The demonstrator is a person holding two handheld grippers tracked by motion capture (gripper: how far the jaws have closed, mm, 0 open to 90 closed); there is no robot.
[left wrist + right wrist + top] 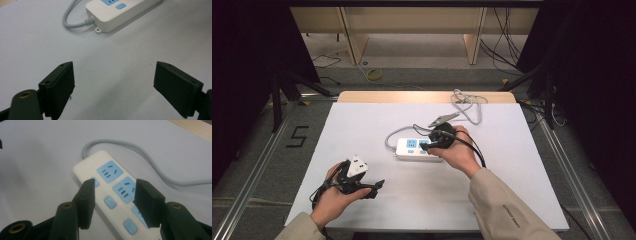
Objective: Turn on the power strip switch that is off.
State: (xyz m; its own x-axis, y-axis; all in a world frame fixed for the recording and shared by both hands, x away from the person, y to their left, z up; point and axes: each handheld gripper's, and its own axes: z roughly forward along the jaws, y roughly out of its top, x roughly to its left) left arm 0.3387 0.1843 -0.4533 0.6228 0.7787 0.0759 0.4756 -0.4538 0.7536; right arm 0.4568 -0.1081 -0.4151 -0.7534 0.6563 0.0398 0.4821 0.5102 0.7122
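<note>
A person's right gripper (113, 202) hangs directly over a white power strip (110, 195) on the white worktop (362, 130), its jaws released and standing apart with nothing between them; the strip's blue switch buttons (109, 202) and small red indicator lights show through the gap. One blue socket face (110, 171) lies just beyond the jaw tips, a second sits partly behind the right-hand jaw. The strip's grey cord (140, 152) curves away past the jaws toward the far edge of the worktop.

The left gripper (113, 87), held low and well back, is likewise released, its jaws wide over bare worktop, with the strip's end (110, 17) and cord ahead of them. In the high view the right hand (459, 150) sits over the strip while the left hand (334, 192) waits near the front edge.

The risks, as they appear: the buttons sit close together, so a jaw tip brought down slightly off line could press the neighbouring switch or slide onto a socket face. The strip lies loose and unbraced, so a sideways push may skid it or swing it on its cord. The lit indicators suggest it is live, and a jaw edge catching a socket slot would be unwelcome.
</note>
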